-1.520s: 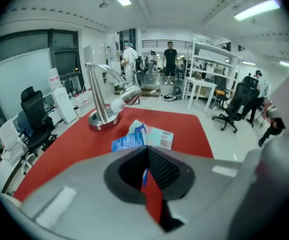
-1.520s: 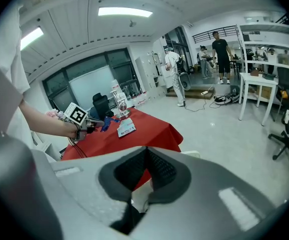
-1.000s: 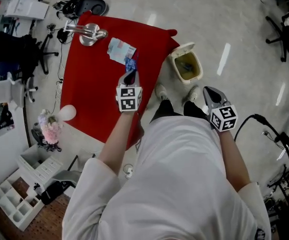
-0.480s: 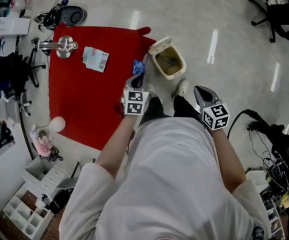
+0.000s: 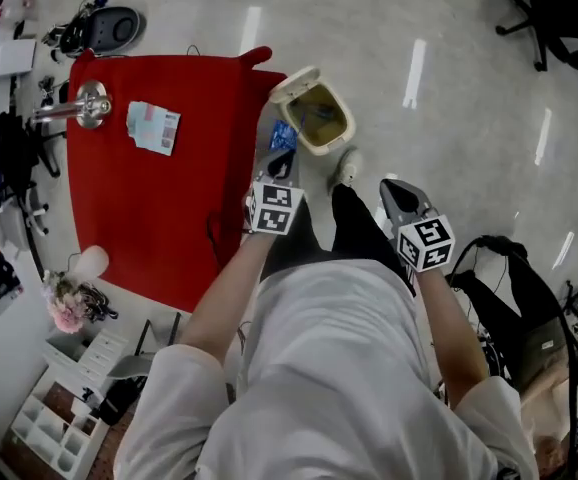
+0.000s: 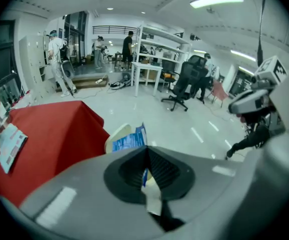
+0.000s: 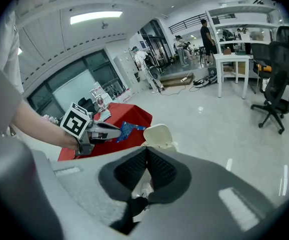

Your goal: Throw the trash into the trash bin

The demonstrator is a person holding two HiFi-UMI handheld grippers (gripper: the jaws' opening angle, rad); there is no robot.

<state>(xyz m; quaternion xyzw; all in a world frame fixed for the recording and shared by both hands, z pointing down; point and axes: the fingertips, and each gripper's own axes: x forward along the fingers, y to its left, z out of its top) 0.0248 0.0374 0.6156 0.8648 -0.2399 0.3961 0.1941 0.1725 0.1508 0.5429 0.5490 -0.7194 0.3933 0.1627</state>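
Over on the left stands the red-draped tabletop (image 5: 139, 208). A chrome tap (image 5: 81, 106) lies at its far corner, and a flat pale packet (image 5: 154, 128) rests just beside it on the cloth. Near the front edge there is a small white rounded object (image 5: 90, 261) that I can't make out any better.

Past the tabletop's right edge the person holds out the left gripper (image 5: 281, 160), angled downward. Its fingers are pressed together on a blue wrapper (image 5: 283, 135), and the crumpled foil sticks out beyond the tips. The left gripper view shows the same pinch, with the wrapper (image 6: 129, 140) poking up from the closed fingers (image 6: 134, 166).

The wrapper hangs just beside the cream trash bin (image 5: 321, 149) – at the side nearest the tabletop, not inside it. The bin sits on the pale floor with its lid tipped back and its mouth open.

Further right, past the person's shoe (image 5: 347, 165), is the right gripper (image 5: 397, 190), held lower and well apart from the bin. Its fingers are closed together with nothing between them – its own view shows only floor and a shoe beyond the tips (image 7: 147, 156).
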